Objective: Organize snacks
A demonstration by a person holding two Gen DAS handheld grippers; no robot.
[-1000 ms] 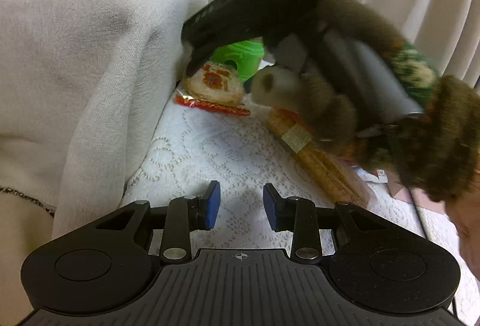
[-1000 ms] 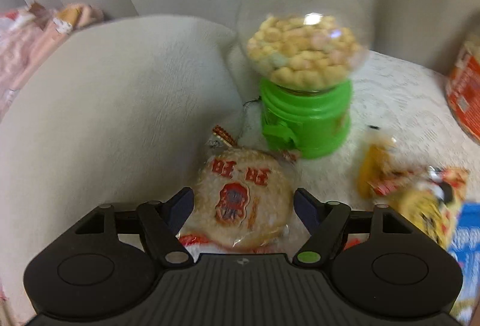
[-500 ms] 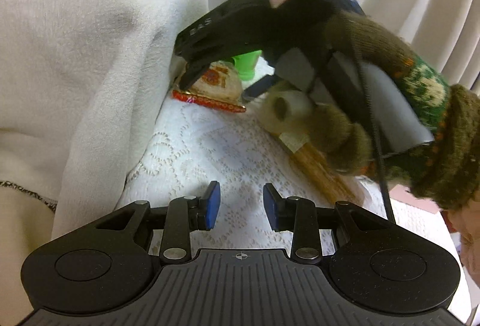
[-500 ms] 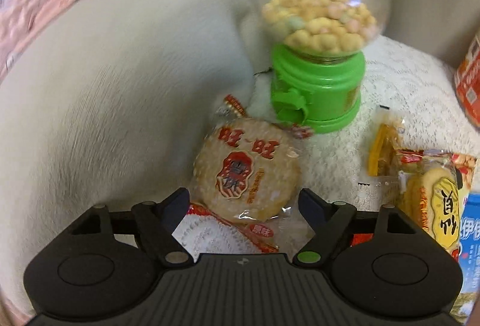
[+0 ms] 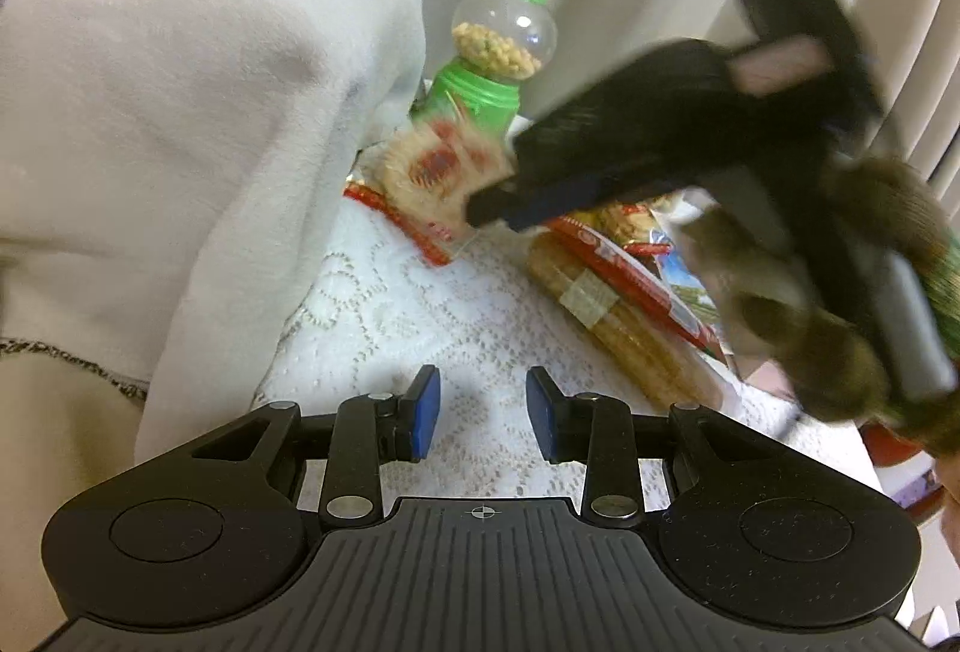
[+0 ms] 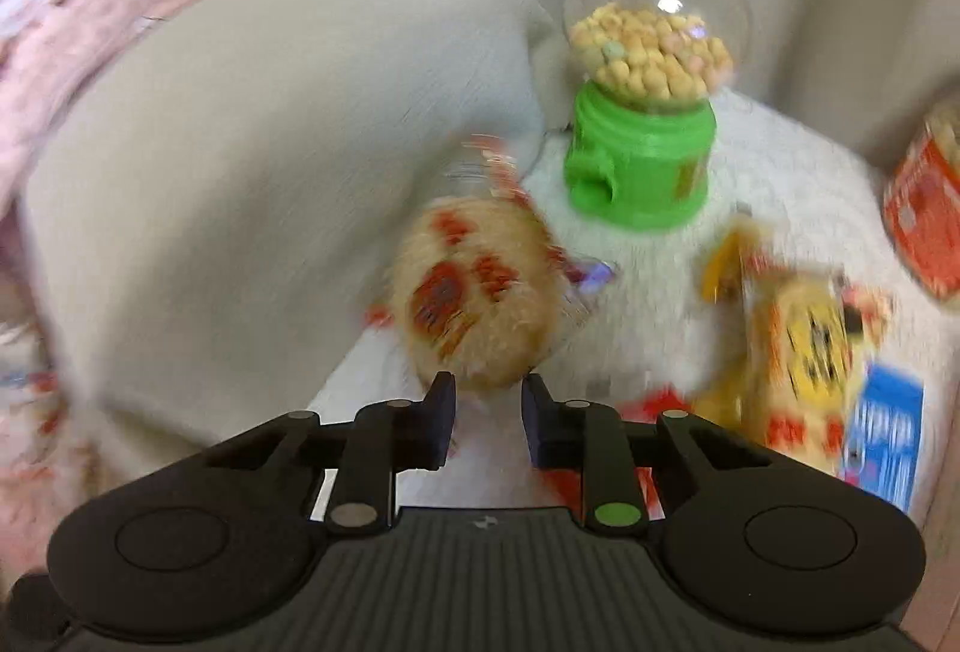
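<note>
A round rice cracker pack (image 6: 474, 304) with red print hangs tilted from my right gripper (image 6: 485, 412), whose jaws have closed on its near edge; it is lifted off the white lace cloth (image 5: 432, 316). In the left wrist view the same pack (image 5: 432, 178) is held by the right gripper (image 5: 498, 205). My left gripper (image 5: 483, 421) is open and empty, low over the cloth. A long biscuit pack (image 5: 624, 316) and a yellow snack bag (image 6: 804, 328) lie on the cloth.
A green candy dispenser (image 6: 645, 111) with a clear globe stands at the back. A grey blanket-covered mound (image 5: 180, 111) borders the cloth on the left. A red jar (image 6: 927, 220) and a blue pack (image 6: 882, 442) are at the right. Curtains hang behind.
My right gripper has closed from wide open onto the rice cracker pack and lifted it, tilting it. The left gripper has stayed in place.
</note>
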